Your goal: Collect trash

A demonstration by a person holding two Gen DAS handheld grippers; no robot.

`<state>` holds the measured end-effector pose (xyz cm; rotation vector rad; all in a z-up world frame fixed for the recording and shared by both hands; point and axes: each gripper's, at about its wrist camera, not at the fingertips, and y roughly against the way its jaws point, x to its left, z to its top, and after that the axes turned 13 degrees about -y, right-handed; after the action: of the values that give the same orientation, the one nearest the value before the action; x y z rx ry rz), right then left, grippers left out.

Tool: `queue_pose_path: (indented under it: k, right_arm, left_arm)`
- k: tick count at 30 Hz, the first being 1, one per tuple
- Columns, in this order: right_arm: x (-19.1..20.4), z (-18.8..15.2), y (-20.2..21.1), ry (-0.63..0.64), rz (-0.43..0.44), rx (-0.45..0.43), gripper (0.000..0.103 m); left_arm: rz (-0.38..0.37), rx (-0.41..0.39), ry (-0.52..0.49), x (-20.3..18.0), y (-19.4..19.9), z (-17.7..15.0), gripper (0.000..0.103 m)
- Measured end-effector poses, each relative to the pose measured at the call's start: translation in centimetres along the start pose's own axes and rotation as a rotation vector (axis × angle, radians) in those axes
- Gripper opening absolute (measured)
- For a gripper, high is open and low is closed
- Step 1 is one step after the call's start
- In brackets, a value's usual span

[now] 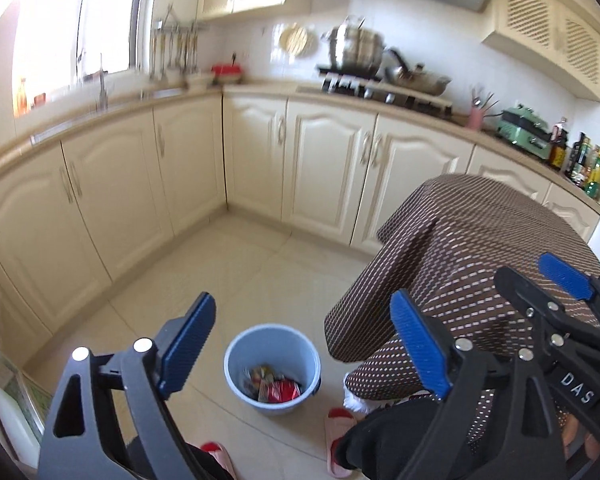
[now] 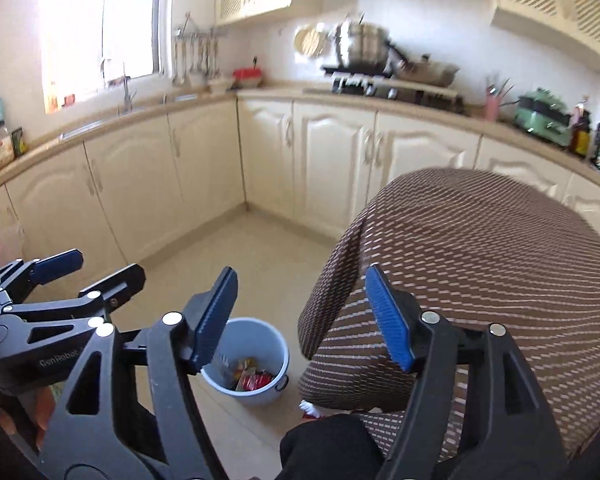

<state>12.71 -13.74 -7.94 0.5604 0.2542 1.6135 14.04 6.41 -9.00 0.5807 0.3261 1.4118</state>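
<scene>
Left wrist view: left gripper (image 1: 306, 346) spread wide, nothing held; wrappers (image 1: 274, 388) lie inside bucket (image 1: 236, 346) on the floor.

Right wrist view: right gripper (image 2: 300, 320) parted, empty, above bucket (image 2: 274, 340). Risk judged: bucket could be tipped by nearby feet.

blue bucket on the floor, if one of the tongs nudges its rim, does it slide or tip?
The blue bucket would probably slide rather than tip: it stands upright on smooth floor tiles and looks wide for its height. It is likely light, since it looks like thin plastic and holds only a few crumpled wrappers at the bottom. Its rim may flex a little under a push.
</scene>
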Motion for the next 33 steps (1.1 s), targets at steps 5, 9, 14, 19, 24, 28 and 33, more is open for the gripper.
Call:
queue_pose_path:
  k: [5, 9, 14, 19, 24, 28, 33]
  right_arm:
    - [-1.4, 0.8, 5.1, -0.009, -0.017, -0.085, 0.078]
    - [-2.3, 1.0, 8.5, -0.010, -0.034, -0.148, 0.082]
    - [-3.3, 1.2, 11.9, -0.005, -0.058, -0.230, 0.087]
    - [-4.3, 1.1, 14.4, -0.009, -0.081, -0.301, 0.089]
    - [-4.9, 0.7, 15.9, 0.001, -0.095, -0.353, 0.091]
    - [-5.1, 0.4, 16.5, 0.010, -0.099, -0.365, 0.091]
    - [-5.2, 0.5, 16.4, 0.008, -0.099, -0.356, 0.092]
  left_arm:
    - [0.011, -0.085, -0.063, -2.4, 4.7, 1.4, 0.093]
    - [0.004, -0.134, -0.080, -3.5, 8.0, 1.7, 0.094]
    - [0.027, -0.212, -0.091, -4.4, 11.4, 2.1, 0.094]
    - [0.069, -0.309, -0.100, -5.6, 13.8, 2.3, 0.095]
    - [0.097, -0.348, -0.120, -6.4, 15.1, 2.3, 0.095]
    - [0.096, -0.363, -0.118, -6.5, 15.7, 2.2, 0.095]
    - [0.084, -0.366, -0.109, -6.4, 15.8, 2.1, 0.095]
